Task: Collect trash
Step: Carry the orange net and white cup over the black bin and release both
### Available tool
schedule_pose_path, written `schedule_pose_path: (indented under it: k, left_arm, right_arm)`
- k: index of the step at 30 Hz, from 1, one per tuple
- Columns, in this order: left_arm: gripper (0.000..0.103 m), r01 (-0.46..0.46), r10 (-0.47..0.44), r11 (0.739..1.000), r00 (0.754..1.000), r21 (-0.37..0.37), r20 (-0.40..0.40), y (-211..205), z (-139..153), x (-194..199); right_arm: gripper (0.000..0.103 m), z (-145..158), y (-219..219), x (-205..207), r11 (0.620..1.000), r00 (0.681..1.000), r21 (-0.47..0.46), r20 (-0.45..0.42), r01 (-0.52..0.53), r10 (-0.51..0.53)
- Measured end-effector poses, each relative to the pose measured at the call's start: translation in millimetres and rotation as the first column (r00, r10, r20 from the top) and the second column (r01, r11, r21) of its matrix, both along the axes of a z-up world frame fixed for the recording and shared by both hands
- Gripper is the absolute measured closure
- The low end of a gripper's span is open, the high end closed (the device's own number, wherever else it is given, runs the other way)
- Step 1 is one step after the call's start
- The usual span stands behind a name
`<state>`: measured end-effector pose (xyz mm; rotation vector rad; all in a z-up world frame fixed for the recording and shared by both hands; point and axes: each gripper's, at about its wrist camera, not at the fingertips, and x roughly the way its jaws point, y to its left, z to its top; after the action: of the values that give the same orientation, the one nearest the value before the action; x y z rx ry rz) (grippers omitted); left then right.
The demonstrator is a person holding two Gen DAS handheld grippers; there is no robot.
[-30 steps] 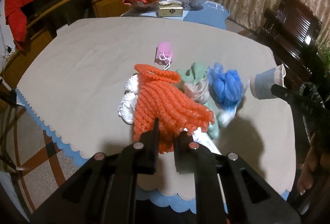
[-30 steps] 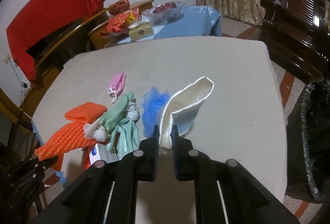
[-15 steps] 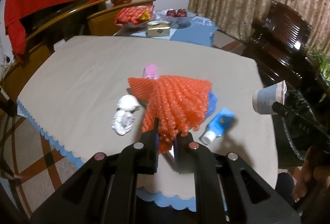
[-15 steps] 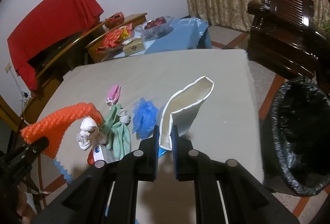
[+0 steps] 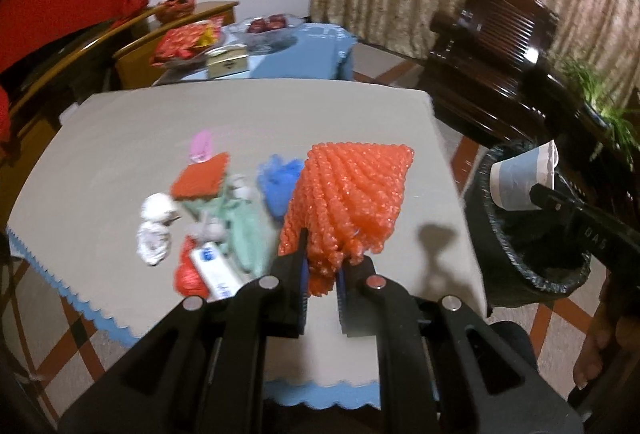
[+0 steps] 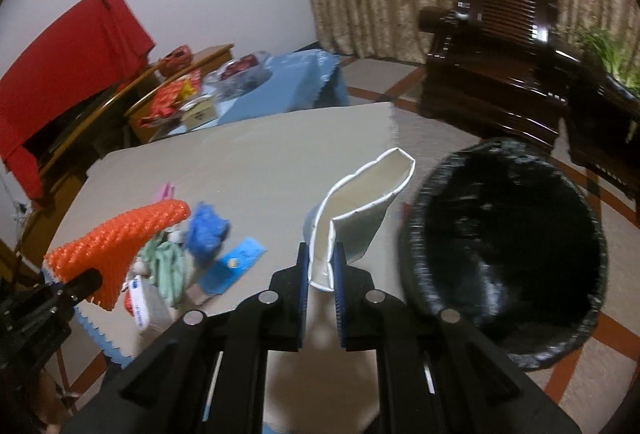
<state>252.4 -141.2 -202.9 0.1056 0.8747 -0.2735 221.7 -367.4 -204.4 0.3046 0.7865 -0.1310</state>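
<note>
The left gripper (image 5: 322, 266) is clenched on a bright orange foam net sleeve (image 5: 352, 194), holding it up above the beige-clothed table (image 5: 120, 138). The right gripper (image 6: 321, 266) pinches a squashed white-and-blue paper cup (image 6: 360, 206), with the black-lined round trash bin (image 6: 500, 246) gaping at its three o'clock. At the left gripper's ten o'clock a blue crumpled plastic bag (image 5: 278, 180), green cloth (image 5: 244, 230) and white tissue wads (image 5: 154, 230) lie clustered on the table.

Black claw (image 5: 322, 266), blue pads, silver screws.
</note>
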Motion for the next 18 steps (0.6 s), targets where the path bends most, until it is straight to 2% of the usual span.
schedule_pose_path:
  k: [11,18]
  left_arm:
    - [0.092,0.135,-0.135,0.99,0.991,-0.042,0.009,-109.8,-0.3,-2.6]
    - [0.092,0.221,-0.222,0.974,0.975,-0.054,-0.012,-184.9,-19.8,-2.1]
  right_arm:
    - [0.092,-7.9,-87.8,-27.0,0.993,0.993,-0.038,-0.027,0.116,-0.117]
    - [0.092,-30.9,-134.2,-33.9,0.986,0.984,-0.042,-0.068,0.162,-0.164]
